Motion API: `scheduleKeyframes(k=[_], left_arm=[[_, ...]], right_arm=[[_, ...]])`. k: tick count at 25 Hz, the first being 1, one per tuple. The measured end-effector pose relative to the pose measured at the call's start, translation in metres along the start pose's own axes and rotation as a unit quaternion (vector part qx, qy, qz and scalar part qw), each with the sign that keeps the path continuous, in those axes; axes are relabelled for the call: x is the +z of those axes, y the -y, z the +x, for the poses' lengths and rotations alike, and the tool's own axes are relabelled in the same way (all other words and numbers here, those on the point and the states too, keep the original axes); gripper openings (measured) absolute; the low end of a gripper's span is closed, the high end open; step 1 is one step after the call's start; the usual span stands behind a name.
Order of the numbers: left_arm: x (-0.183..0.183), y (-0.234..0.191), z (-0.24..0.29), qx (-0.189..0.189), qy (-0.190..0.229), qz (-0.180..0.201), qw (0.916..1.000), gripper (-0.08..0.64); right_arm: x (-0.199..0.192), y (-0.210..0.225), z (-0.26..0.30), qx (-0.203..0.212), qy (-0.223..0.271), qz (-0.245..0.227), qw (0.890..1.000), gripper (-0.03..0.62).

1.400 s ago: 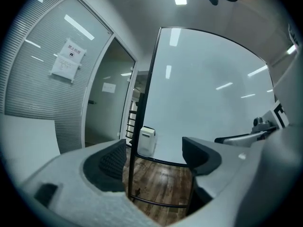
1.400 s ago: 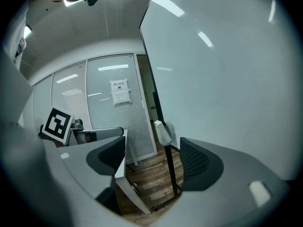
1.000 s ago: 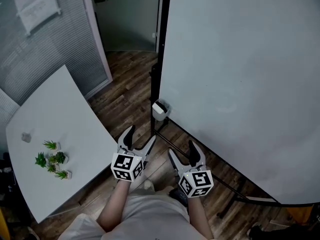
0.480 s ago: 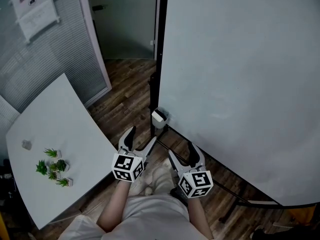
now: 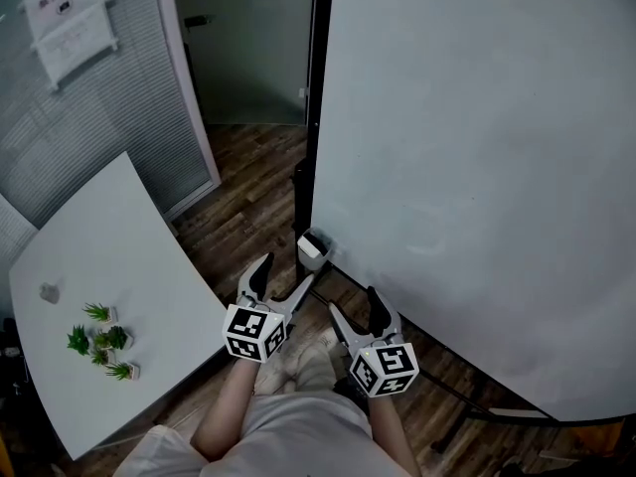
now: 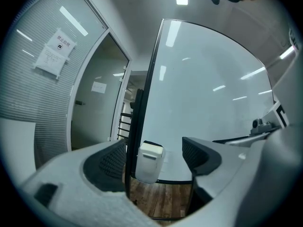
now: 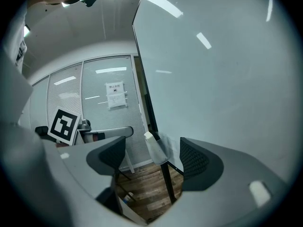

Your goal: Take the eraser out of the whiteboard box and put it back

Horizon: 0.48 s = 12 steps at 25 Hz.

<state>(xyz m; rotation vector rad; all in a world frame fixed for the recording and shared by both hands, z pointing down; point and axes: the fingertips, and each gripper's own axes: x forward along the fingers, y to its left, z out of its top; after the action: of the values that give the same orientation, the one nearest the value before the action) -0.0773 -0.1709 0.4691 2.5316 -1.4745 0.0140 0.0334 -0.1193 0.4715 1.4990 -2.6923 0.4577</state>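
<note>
You've closed in on the whiteboard box (image 5: 315, 247) over the last second. It now sits just beyond the tips of your left gripper (image 5: 283, 276), clearly nearer than it was. The right gripper (image 5: 354, 306) has come up too and hangs to the right of the box, a little further back from it.

Both pairs of fingers are spread wide and hold nothing. In the left gripper view the box (image 6: 150, 161) is framed between the fingers (image 6: 110, 162) but lies ahead of them, not touching.

The box hangs at the lower corner of the whiteboard (image 5: 477, 167). A dark strip shows at the box's top. I'd take that for the eraser, still inside, though it's too small to be sure.

So the approach looks nearly done and the take-out hasn't begun. Your left gripper seems the better lined up for it.
</note>
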Motion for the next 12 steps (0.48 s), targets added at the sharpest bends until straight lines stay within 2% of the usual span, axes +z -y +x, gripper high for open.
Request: scheduleKeyframes(k=[12], left_arm=[[-0.008, 0.001, 0.036, -0.023, -0.015, 0.003, 0.9996, 0.362]], right_arm=[[-0.005, 0.016, 0.015, 0.000, -0.015, 0.012, 1.000, 0.356]])
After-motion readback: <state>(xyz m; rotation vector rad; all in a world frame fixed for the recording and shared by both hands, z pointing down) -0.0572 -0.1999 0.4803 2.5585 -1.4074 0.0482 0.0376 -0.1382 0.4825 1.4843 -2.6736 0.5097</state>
